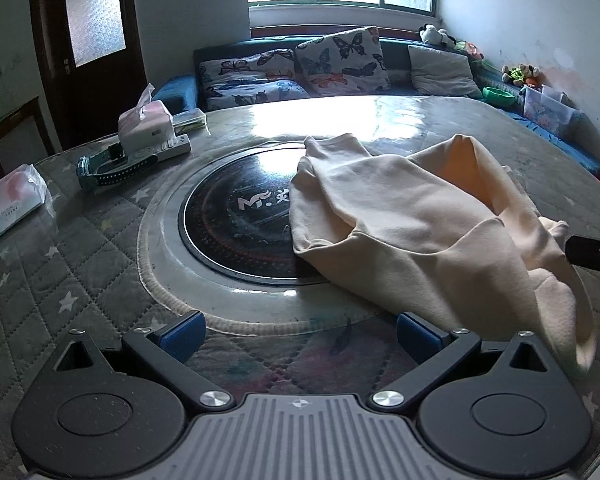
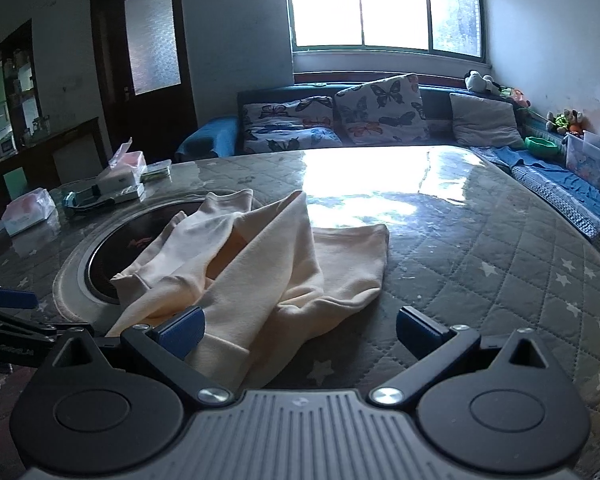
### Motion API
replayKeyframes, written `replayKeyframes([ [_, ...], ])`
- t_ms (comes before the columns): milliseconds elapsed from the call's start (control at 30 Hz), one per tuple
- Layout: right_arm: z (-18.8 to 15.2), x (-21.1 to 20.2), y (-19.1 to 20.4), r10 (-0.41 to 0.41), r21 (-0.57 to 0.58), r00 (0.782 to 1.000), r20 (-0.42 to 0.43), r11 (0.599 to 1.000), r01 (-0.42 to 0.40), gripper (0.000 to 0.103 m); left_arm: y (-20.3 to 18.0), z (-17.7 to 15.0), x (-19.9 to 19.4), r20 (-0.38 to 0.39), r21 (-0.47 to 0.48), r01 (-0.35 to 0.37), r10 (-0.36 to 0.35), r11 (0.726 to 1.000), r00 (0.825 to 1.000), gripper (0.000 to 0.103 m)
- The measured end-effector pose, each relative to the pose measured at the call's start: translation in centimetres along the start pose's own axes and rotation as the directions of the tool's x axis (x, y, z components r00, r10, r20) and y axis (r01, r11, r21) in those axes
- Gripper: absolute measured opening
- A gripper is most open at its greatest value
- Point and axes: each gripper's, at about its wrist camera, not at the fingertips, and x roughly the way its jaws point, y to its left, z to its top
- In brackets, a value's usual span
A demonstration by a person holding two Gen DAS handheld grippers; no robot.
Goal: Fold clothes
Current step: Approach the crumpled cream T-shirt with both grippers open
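Both tools had their blue pads spread wide with nothing between them. Seen from its own camera, the left hand-held gripper (image 1: 298, 338) hovered low over the quilted surface (image 1: 60, 280), bare cover showing in the gap between its fingers; its right pad (image 1: 416, 336) sat just beside the near edge of the cream garment (image 1: 412, 224), though contact could not be judged. The right hand-held gripper (image 2: 300, 334) was equally wide open, and its left pad (image 2: 182, 330) overlapped the garment's near hem in the picture; whether it touched the cloth could not be told.

That cream garment (image 2: 260, 264) lay crumpled and unfolded near the middle of the surface, one part draped over the black round plate (image 1: 236, 216) set into the cover. In the left view it filled the field from 12 to 4 o'clock; in the right view it ran from 9 to 12 o'clock.

Open room lay mostly at 1 to 3 o'clock in the right view, where the starred quilting (image 2: 520, 264) ran bare to the rounded far edge before the blue sofa (image 2: 560, 188). At 10 o'clock in the left view stood a tissue box (image 1: 144, 124), a remote (image 1: 172, 148) and a dark strap-like item (image 1: 112, 164), well apart from the cloth, with a second tissue pack (image 1: 12, 200) at 9 o'clock near the surface's edge.
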Motion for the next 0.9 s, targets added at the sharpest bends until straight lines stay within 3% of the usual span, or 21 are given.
replayKeyframes([
  [433, 0.3, -0.4, 1.2, 0.016, -0.054, 1.000, -0.006, 0.998, -0.016, 0.102, -0.4, 0.7, -0.6, 0.007, 0.002, 0.018, -0.018, 1.000, 1.000, 0.103],
  [900, 0.9, -0.2, 2.2, -0.106, -0.117, 0.994, -0.005, 0.988, 0.105, 0.103, -0.8, 1.1, -0.6, 0.007, 0.019, 0.025, -0.025, 1.000, 1.000, 0.103],
])
